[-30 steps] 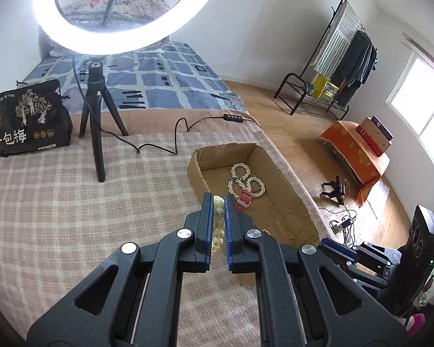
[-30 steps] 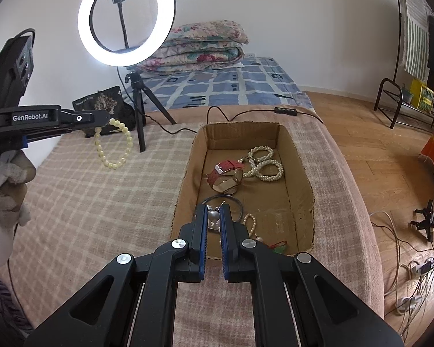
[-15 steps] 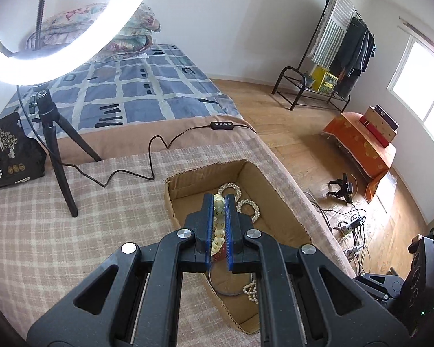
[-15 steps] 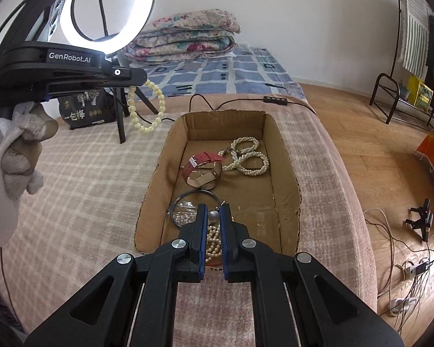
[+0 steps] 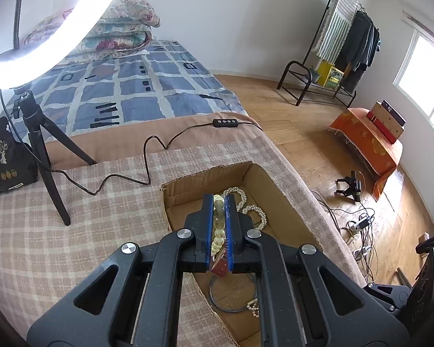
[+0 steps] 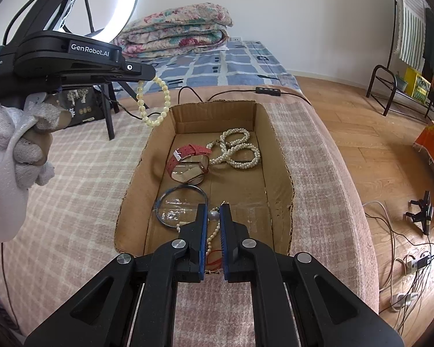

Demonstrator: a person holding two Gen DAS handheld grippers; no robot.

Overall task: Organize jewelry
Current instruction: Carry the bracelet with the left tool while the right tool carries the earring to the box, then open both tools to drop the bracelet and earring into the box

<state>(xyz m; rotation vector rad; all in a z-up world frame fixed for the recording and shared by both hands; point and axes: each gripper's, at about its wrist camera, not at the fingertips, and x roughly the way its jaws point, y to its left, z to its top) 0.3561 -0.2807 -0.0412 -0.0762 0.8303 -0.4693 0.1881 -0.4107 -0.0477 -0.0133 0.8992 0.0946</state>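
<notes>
From the left wrist camera, the left gripper [image 5: 219,199] has its blue-lined fingers pinched on a pale yellow beaded bracelet [image 5: 218,225], whose beads run down the narrow gap between them. It hangs over the near end of an open brown cardboard box [image 5: 277,186] set on a checked beige blanket [image 5: 72,231]. A white pearl necklace [image 5: 253,209] lies coiled on the box floor beyond the fingertips.

From the right wrist camera, the right gripper [image 6: 214,209] is clamped on a string of small pearls with a grey bead [image 6: 213,216], apparently just above the box floor. A red-strapped wristwatch [image 6: 188,159], a thin dark blue hoop [image 6: 180,205] and the pearl necklace lie inside. A white-gloved hand [image 6: 17,144] holds the left gripper; the bracelet dangles beside the box's far left corner.
</notes>
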